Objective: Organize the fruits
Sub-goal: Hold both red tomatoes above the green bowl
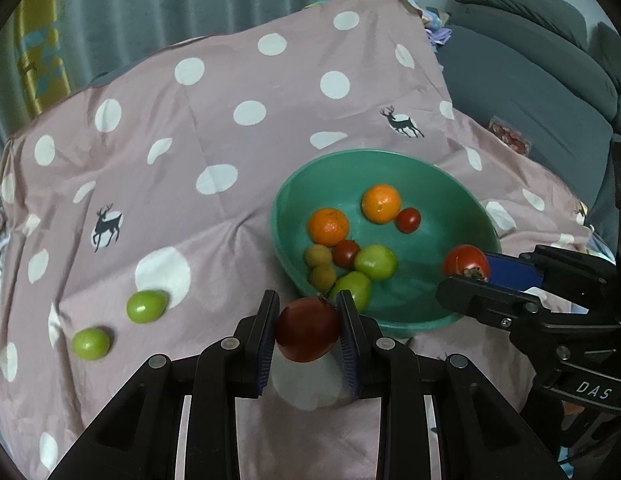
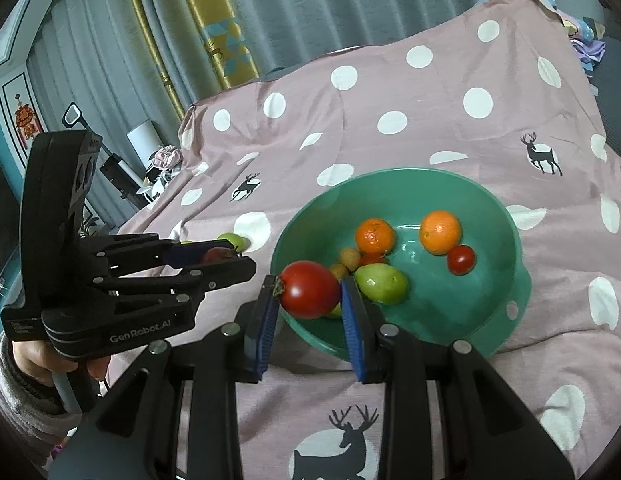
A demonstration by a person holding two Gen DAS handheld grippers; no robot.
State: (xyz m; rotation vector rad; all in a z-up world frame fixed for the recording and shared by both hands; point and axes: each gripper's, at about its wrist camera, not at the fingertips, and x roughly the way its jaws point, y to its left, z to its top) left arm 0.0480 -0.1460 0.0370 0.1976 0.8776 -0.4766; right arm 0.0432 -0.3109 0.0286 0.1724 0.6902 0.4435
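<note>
Teal plastic formed the bowl (image 1: 390,322), which sat on a pink cloth (image 1: 230,200) printed with white dots and dark deer, draped over a raised surface whose kind could not be told. Inside the bowl lay two oranges (image 1: 328,226), a small red tomato (image 1: 408,220) touching the farther orange, another small red one (image 1: 345,253) among the nearer fruit, two green fruits (image 1: 375,262) and two small tan fruits (image 1: 318,256). The left claw (image 1: 308,330) was clamped on a dark red tomato (image 1: 308,329), its blue pads pressing both sides, and it held the fruit off the cloth just outside the bowl's near rim. The right claw (image 2: 310,292) was likewise clamped on a brighter red tomato (image 2: 309,289), stem end turned against the left pad, and hung over the near edge of the bowl. From the left wrist view, that second tomato sat above the bowl's right rim. Two green fruits (image 1: 146,306) still rested on the cloth well left of the bowl, near each other but apart. A hand (image 2: 38,364) in a grey sleeve gripped the handle of the left tool. Grey curtains (image 1: 170,0) hung behind, and a dark blue sofa (image 1: 530,80) stood past the cloth's right edge.
</note>
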